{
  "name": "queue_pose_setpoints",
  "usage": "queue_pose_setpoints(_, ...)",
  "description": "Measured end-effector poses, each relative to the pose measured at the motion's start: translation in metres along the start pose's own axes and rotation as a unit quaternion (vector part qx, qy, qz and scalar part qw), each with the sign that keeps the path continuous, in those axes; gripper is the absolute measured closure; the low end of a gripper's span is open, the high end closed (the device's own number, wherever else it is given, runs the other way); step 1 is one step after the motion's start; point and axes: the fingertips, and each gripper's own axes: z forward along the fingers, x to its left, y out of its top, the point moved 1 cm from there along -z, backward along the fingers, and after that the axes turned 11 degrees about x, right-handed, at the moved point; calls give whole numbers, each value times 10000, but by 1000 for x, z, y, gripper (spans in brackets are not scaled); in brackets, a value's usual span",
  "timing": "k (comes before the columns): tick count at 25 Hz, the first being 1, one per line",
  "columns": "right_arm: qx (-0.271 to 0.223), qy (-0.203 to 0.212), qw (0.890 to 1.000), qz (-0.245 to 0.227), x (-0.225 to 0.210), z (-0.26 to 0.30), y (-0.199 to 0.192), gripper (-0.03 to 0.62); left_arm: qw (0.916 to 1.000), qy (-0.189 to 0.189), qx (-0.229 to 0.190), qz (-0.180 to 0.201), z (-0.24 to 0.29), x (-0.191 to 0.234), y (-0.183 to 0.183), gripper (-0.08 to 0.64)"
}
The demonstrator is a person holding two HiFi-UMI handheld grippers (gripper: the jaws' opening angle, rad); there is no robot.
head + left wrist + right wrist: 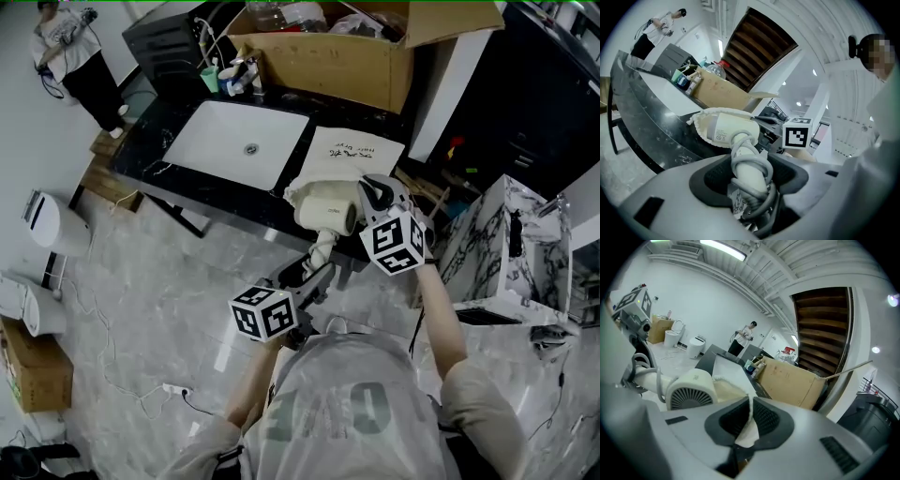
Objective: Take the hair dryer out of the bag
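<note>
A cream hair dryer [328, 211] hangs just off the front edge of the black counter [150, 141], its barrel still ringed by the mouth of the white cloth bag [352, 155], which lies on that counter. My left gripper [314, 272] is shut on the dryer's handle [750, 173], which has the grey cord wound round it. In the left gripper view the dryer's body [729, 129] pokes out of the bag's rim [698, 119]. My right gripper [373, 195] is shut on a fold of the bag's cloth [747, 427], right beside the dryer's rear grille [691, 397].
A white sink [239, 141] is set in the counter, with cups and bottles [230, 77] and an open cardboard box [328, 56] behind it. A marble-patterned cabinet [506, 244] stands at the right. A person [75, 56] stands far left. Cables and a small box [33, 370] lie on the floor.
</note>
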Motion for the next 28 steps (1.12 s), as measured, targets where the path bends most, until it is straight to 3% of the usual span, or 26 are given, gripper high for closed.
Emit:
queue_pose_setpoints(10, 51, -32, 9999, -110, 0, 1, -1, 545, 9994, 132, -303, -46, -17, -1, -15, 301)
queue_pose_setpoints(17, 74, 62, 9998, -193, 2, 2, -4, 545, 9929, 116, -1129, 362, -30, -2, 45, 301)
queue_pose_setpoints(22, 194, 226, 9987, -420, 15, 4, -12, 545, 9773, 534, -1849, 884, -45, 4, 111, 301)
queue_pose_setpoints(28, 376, 481, 9967, -536, 35, 7, -30, 545, 9428, 1080, -2883, 1275, -79, -1, 170, 302)
